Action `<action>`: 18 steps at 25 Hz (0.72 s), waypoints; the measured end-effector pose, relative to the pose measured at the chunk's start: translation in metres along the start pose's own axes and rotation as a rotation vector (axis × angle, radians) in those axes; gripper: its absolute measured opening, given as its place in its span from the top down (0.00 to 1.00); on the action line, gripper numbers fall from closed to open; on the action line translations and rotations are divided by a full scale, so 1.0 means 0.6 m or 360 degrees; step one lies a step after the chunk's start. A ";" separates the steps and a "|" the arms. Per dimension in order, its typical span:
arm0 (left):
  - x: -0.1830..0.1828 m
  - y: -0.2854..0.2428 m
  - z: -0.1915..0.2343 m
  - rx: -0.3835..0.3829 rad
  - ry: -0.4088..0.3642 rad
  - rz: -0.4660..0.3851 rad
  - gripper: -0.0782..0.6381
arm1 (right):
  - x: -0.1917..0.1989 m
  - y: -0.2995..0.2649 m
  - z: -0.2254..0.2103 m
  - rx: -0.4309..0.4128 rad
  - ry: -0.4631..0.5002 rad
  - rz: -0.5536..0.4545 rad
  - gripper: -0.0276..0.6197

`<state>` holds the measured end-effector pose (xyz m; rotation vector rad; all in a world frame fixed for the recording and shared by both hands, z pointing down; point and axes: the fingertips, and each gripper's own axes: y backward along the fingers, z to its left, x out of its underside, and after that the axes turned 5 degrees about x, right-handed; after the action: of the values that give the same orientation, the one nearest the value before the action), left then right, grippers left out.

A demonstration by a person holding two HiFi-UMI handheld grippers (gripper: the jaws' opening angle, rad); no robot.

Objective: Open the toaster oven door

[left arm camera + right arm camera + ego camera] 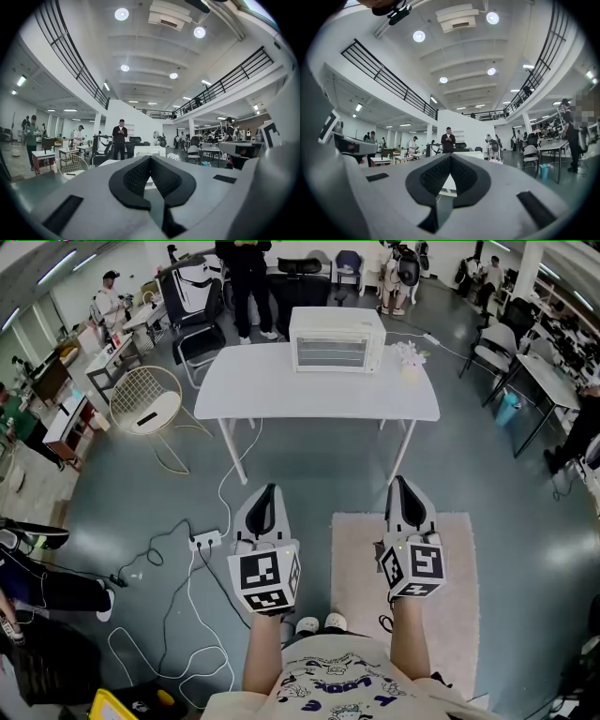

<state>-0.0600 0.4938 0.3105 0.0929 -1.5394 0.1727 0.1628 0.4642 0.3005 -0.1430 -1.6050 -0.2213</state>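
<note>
Toaster oven (337, 338) stands at the far edge of the white table (281, 395), its door closed. I hold the left gripper (270, 491) and right gripper (403, 486) well short of the table's near edge, both with jaws pressed together, gripping nothing.

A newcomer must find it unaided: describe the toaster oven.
Look for the white table ahead. At its far edge stands the toaster oven, a white box with racks showing through its door. The only neighbour, pale flowers to its right, is far smaller.
</note>
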 end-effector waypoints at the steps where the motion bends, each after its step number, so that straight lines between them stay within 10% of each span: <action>1: -0.001 -0.001 -0.001 -0.0004 0.0000 0.0000 0.88 | 0.000 0.000 -0.003 -0.0002 0.0000 0.0001 0.96; 8: 0.007 -0.009 -0.018 -0.0038 -0.0002 -0.0004 0.88 | 0.005 -0.005 -0.021 -0.0043 -0.0024 -0.0016 0.94; 13: 0.022 -0.011 -0.028 -0.0072 0.0007 0.0013 0.88 | 0.014 -0.013 -0.029 -0.0080 -0.0065 -0.0004 0.63; 18: 0.031 -0.023 -0.037 -0.0102 0.0012 0.0040 0.88 | 0.025 -0.028 -0.041 -0.0102 -0.0058 0.0030 0.63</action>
<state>-0.0354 0.4847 0.3288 0.0222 -1.5376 0.1436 0.1821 0.4414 0.3155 -0.2129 -1.6325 -0.2569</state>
